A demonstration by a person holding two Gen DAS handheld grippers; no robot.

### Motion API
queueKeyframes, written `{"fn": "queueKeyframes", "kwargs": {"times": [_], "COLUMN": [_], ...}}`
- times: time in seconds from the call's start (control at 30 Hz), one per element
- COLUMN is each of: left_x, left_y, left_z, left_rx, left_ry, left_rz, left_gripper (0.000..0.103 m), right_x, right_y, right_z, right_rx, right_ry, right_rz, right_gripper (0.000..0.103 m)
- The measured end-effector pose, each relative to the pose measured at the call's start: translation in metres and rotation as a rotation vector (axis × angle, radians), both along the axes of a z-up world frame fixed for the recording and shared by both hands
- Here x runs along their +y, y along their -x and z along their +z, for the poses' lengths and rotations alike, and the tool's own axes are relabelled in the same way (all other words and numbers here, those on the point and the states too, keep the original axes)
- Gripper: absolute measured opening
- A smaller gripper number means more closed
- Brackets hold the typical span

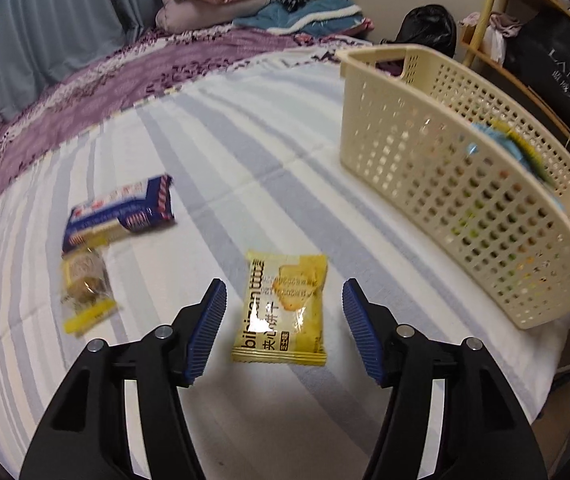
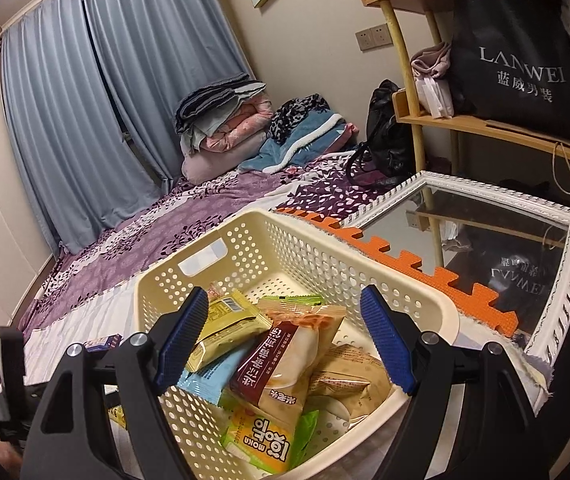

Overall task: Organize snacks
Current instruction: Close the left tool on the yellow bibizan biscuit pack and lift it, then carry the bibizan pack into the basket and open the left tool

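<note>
In the left wrist view, a yellow biscuit packet (image 1: 281,308) lies flat on the striped sheet between the open fingers of my left gripper (image 1: 284,300), which is empty. A blue and white snack packet (image 1: 121,212) and a clear packet with a yellow end (image 1: 85,292) lie to the left. A cream perforated basket (image 1: 465,184) stands at the right. In the right wrist view, my right gripper (image 2: 285,308) hangs open and empty over that basket (image 2: 285,240), which holds several snack packets, with a maroon and cream packet (image 2: 285,364) on top.
A purple floral bedspread (image 1: 133,80) and folded blankets (image 2: 229,128) lie beyond. A white-framed mirror (image 2: 485,248) and orange foam mat (image 2: 425,276) lie right of the basket. A wooden shelf (image 2: 485,128) with a black bag stands at the right.
</note>
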State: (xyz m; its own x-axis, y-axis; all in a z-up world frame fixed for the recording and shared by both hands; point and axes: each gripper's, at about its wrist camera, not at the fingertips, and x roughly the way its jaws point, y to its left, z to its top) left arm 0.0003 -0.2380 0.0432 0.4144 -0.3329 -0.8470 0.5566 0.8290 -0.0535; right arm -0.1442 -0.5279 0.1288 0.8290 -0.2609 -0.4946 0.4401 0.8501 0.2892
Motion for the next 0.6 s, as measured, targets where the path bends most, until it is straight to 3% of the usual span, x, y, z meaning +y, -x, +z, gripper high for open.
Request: {"fn": "queueKeyframes", "kwargs": {"times": [0.3,0.33,0.37,0.6], "left_x": [-0.002,-0.002,-0.002,-0.002], "left_y": [-0.008,-0.008,-0.007,0.002], "left_z": [-0.025,-0.024,-0.022,0.014], "left_rx": [0.011,0.009,0.005,-0.048], "left_ry": [-0.024,-0.021,-0.019,0.039], "left_rz": [-0.007,-0.006,-0.009,-0.012], "left_gripper": [0.062,0.055,0.046,0.046], "right_x": [0.001,0.001,0.001,-0.002], "right_y": [-0.003,-0.003,-0.003,0.001], "right_z": [-0.001,-0.001,0.000,0.003], "right_rx": [0.008,0.008,0.008,-0.001], "right_ry": [0.003,0.004,0.005,0.013], "right_rz": [0.000,0.002,0.003,-0.018], "right_gripper": [0.078,0.078,0.078,0.078]}}
